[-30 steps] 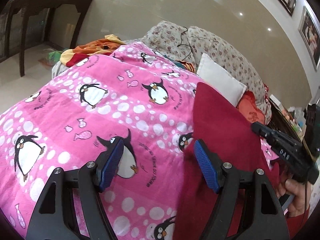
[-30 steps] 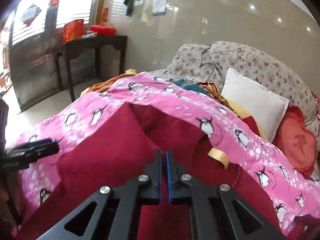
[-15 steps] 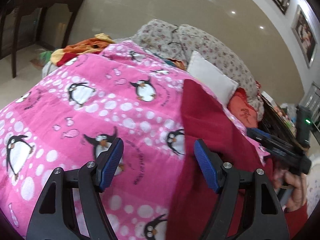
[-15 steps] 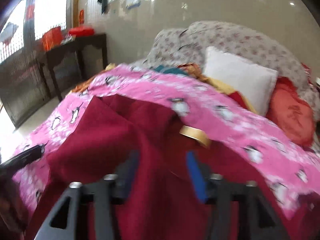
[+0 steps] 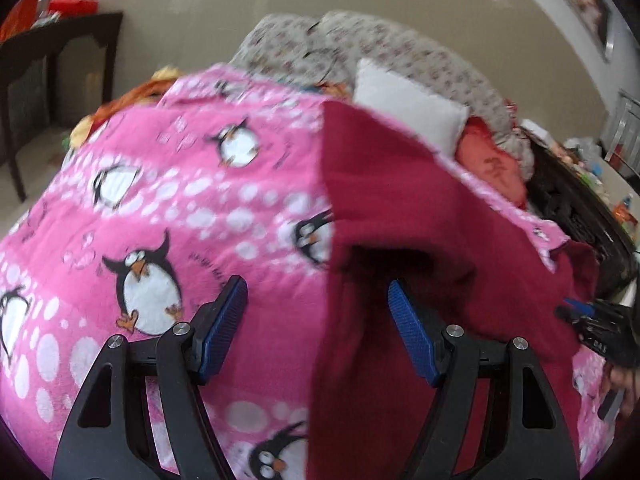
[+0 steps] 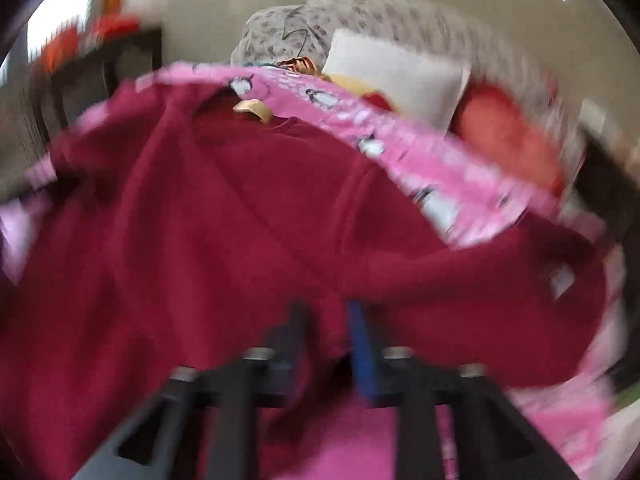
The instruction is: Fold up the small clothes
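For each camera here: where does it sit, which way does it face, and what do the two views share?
Left wrist: on the left claw, open, facing across the penguin blanket toward the pillows; right claw and hand at right edge.
Right wrist: on the right claw, blurred, low over the red garment, facing the same pillows.
Shared: garment, blanket, white pillow.

Left gripper (image 5: 318, 322) has its jaws spread wide; right gripper (image 6: 328, 344) jaws stand slightly parted.
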A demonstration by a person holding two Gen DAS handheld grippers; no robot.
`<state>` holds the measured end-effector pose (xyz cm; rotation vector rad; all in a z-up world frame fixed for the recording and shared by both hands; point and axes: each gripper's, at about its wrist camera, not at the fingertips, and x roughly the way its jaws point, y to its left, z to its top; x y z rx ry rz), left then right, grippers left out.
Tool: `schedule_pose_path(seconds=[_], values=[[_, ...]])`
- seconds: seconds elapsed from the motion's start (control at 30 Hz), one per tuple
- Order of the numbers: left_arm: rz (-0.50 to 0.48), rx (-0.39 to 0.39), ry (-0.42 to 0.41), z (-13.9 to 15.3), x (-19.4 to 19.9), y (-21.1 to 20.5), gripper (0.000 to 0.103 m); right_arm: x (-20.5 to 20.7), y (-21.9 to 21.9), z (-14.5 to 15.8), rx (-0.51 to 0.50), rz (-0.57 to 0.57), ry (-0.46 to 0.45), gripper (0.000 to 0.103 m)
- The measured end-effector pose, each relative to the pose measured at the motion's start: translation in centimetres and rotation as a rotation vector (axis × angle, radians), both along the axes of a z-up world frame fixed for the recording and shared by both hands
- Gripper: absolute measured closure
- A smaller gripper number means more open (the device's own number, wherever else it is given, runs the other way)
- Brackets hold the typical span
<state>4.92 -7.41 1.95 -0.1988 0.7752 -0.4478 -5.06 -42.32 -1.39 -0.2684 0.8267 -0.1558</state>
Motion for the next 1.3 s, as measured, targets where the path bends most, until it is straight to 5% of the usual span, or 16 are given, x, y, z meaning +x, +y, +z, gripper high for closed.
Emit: schedule_pose_path(seconds=[0.27, 0.4, 0.5, 0.6, 0.7, 0.83, 1.0, 1.13, 1.17, 1.2, 1.23, 1.3], values=[[0.016, -0.009, -0.012, 0.1, -0.2, 0.5, 0.03, 2.2, -1.9, 7.2, -0.032, -0.046, -0.216, 0.096], [0.015, -0.01, -0.011, 0.0, -0.3, 0.4, 0.03, 7.4, -4.2, 4.2, -0.002, -0.136, -0.136, 0.094], [0.028, 0.013, -0.022, 0.1, -0.4, 0.4, 0.03, 8.7, -6.0, 2.0, 0.033, -0.248, -0.063, 0.076], [0.078, 0.036, -0.034, 0.3, -0.5, 1.0, 0.03, 5.9, -5.7, 3.2, 0.1, -0.254, -0.14, 0.066], [0.092, 0.018, -0.027, 0.2, -0.2, 1.6, 0.03, 3.4, -2.3, 5.1, 0.189, -0.125, -0.209, 0.056], [0.122, 0.043, -0.045, 0.2, -0.5, 1.8, 0.029, 4.6, 4.5, 5.5, 0.281, 0.126, -0.188, 0.056], [0.125, 0.032, -0.039, 0.2, -0.4, 2.3, 0.029, 11.2, 12.6, 6.1, 0.311, 0.31, -0.219, 0.051], [0.121, 0.03, -0.035, 0.3, -0.4, 2.4, 0.029, 17.1, 17.0, 4.9, 0.258, 0.374, -0.16, 0.049], [0.123, 0.026, -0.032, 0.4, -0.4, 2.5, 0.029, 18.4, 18.1, 4.2, 0.219, 0.387, -0.134, 0.049], [0.125, 0.023, -0.031, 0.4, -0.5, 2.6, 0.029, 19.9, 19.2, 3.3, 0.148, 0.39, -0.103, 0.067], [0.129, 0.017, -0.028, 0.4, -0.5, 2.8, 0.03, 20.5, 19.3, 2.8, 0.12, 0.39, -0.088, 0.101], [0.137, 0.014, -0.021, 0.3, -0.6, 3.0, 0.03, 21.2, 20.1, 2.8, 0.132, 0.42, -0.072, 0.1]])
